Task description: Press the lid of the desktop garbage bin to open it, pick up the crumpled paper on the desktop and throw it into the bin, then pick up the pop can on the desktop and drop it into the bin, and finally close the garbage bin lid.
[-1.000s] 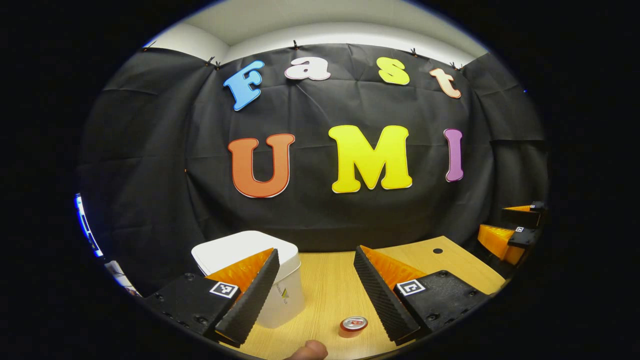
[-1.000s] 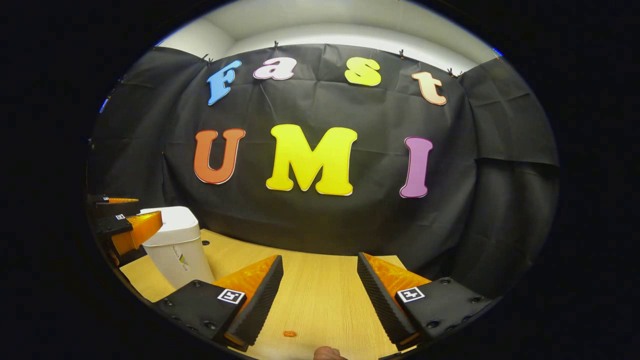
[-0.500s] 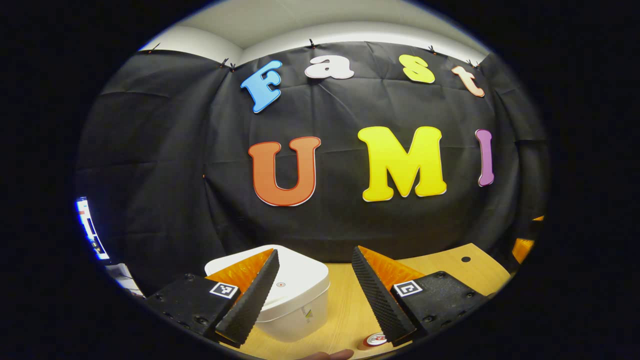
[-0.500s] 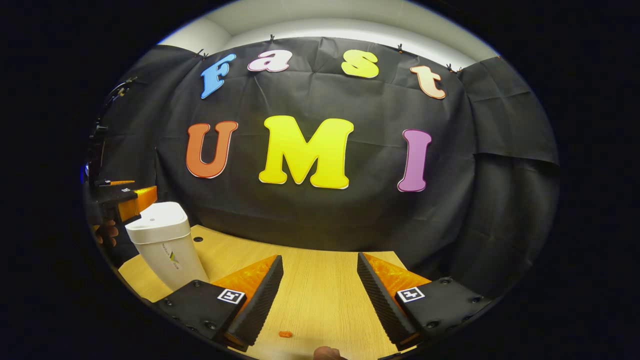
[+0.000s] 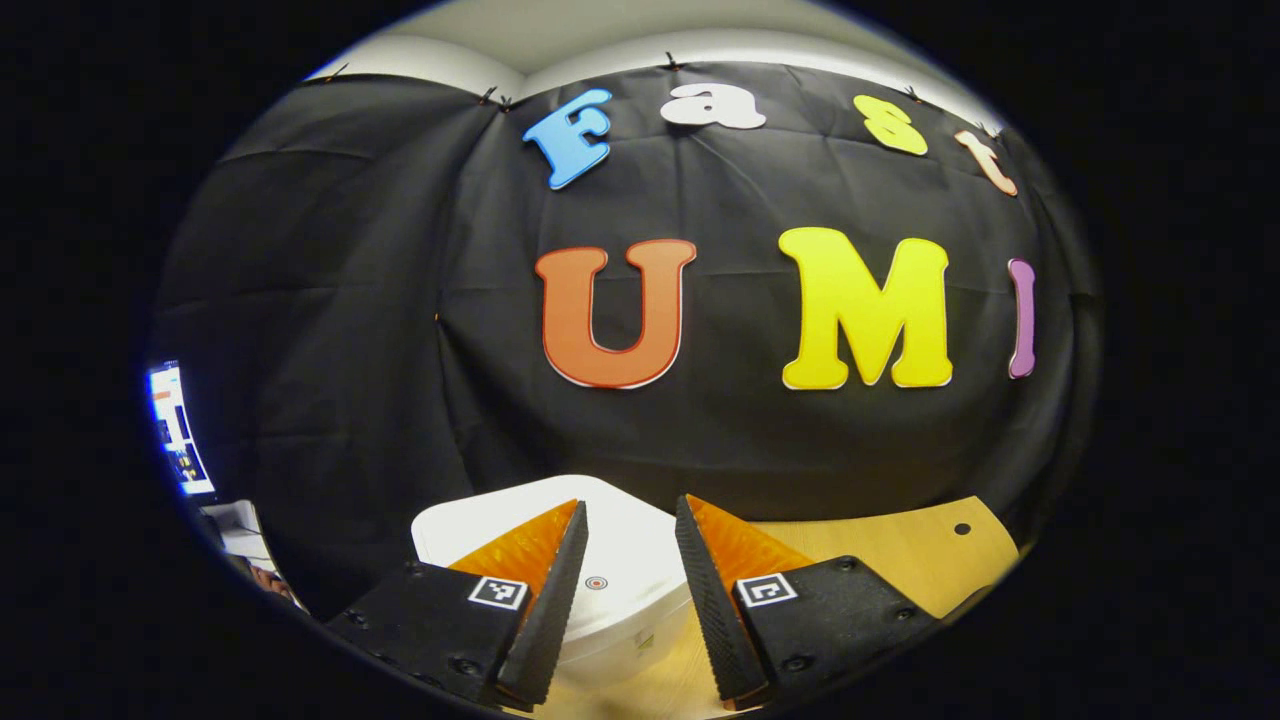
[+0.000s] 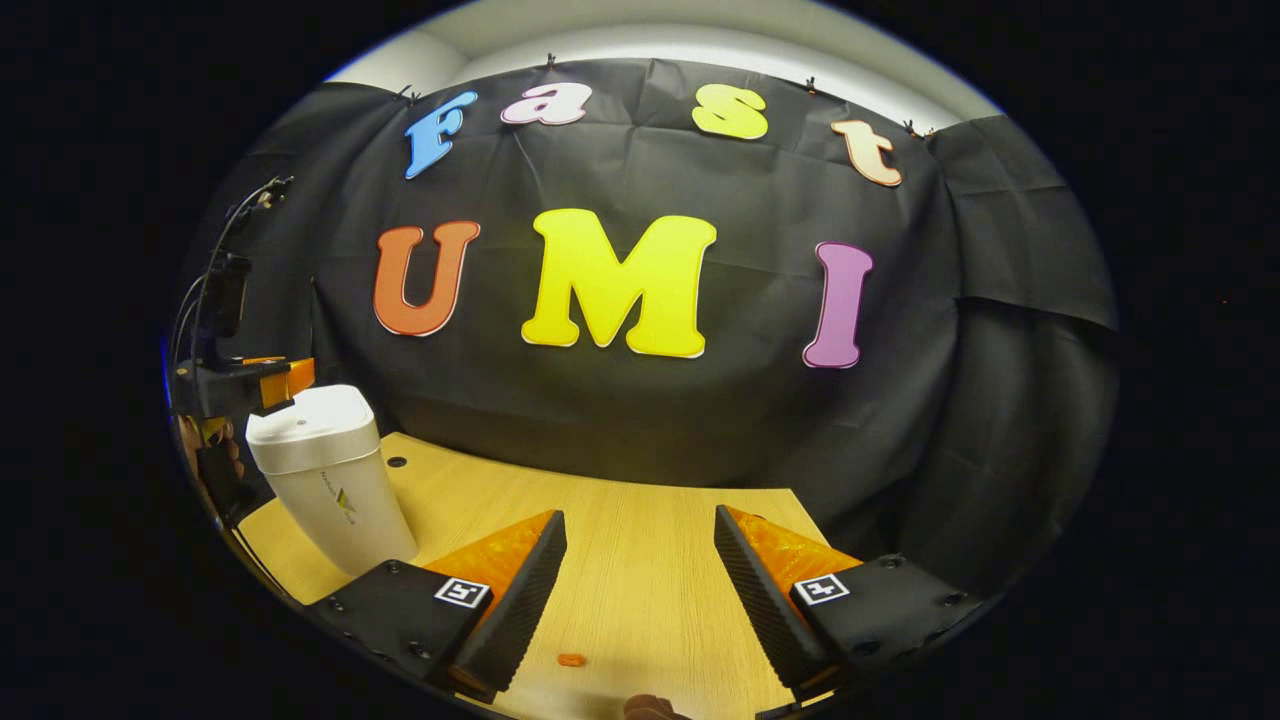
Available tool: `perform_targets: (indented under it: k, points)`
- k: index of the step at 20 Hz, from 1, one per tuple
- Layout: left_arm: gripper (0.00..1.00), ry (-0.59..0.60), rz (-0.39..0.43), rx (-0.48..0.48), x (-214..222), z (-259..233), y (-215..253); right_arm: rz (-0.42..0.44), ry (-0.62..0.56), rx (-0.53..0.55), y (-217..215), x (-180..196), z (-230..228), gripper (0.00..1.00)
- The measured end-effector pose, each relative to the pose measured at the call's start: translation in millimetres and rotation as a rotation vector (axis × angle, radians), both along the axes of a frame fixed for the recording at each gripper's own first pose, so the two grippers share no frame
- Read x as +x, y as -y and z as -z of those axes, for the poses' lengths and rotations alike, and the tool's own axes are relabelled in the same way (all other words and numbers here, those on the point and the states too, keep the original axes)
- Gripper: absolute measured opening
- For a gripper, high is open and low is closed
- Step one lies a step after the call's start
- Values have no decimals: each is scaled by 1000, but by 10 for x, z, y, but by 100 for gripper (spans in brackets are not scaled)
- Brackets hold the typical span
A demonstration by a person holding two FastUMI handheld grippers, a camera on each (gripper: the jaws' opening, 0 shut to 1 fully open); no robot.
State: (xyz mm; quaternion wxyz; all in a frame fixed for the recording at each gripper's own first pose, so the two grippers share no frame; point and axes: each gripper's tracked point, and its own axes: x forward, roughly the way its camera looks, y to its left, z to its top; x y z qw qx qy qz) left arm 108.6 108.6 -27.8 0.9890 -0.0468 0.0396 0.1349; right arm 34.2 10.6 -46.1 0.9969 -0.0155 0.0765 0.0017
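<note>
Both grippers open; left gripper [image 5: 630,600] above lid [image 5: 620,560].

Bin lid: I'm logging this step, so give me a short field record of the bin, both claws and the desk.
bin: white, upright on desk, lid closed
lid button: small round mark, between left claw's fingers
left claw: open, above lid
right claw: open, holding nothing
desk: wooden, small orange scrap near right claw
</note>
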Motion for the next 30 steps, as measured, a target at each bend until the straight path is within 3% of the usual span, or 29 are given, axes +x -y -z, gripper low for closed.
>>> perform_targets:
  k: [1,2,3,4,5,7,10,11,15,21,25,27,30]
  points:
    - [57,-22,-23,-21,28,83,-67,0,-6,0,-5,3,12,94]
    - [59,-51,-44,-42,51,197,-136,1,-9,2,-4,2,18,94]
    - [43,-86,-67,-66,67,308,-183,2,-11,3,-9,3,27,94]
    - [42,-118,-84,-85,79,418,-210,3,-13,3,-8,8,22,94]
    - [33,-153,-92,-102,69,509,-219,5,-15,1,1,3,30,94]
    - [24,-127,-80,-94,83,451,-186,7,-16,-3,-1,10,43,94]
    - [31,-147,-74,-81,60,498,-163,6,-30,-4,-4,1,81,94]
    - [20,-163,-79,-76,38,533,-182,4,-34,-5,-10,0,109,94]
    - [4,-162,-88,-98,29,574,-191,-4,-47,9,-15,-12,157,94]
    - [4,-130,-82,-41,31,568,-199,-20,-62,37,-17,-7,244,94]
    - [3,-88,-36,-124,-14,422,-128,-39,-51,57,-30,-21,195,94]
    - [3,-40,-43,-105,-110,174,-143,-53,-45,62,-43,-43,196,94]
    - [3,34,20,-53,-226,-233,16,-63,-54,74,-53,-66,225,94]
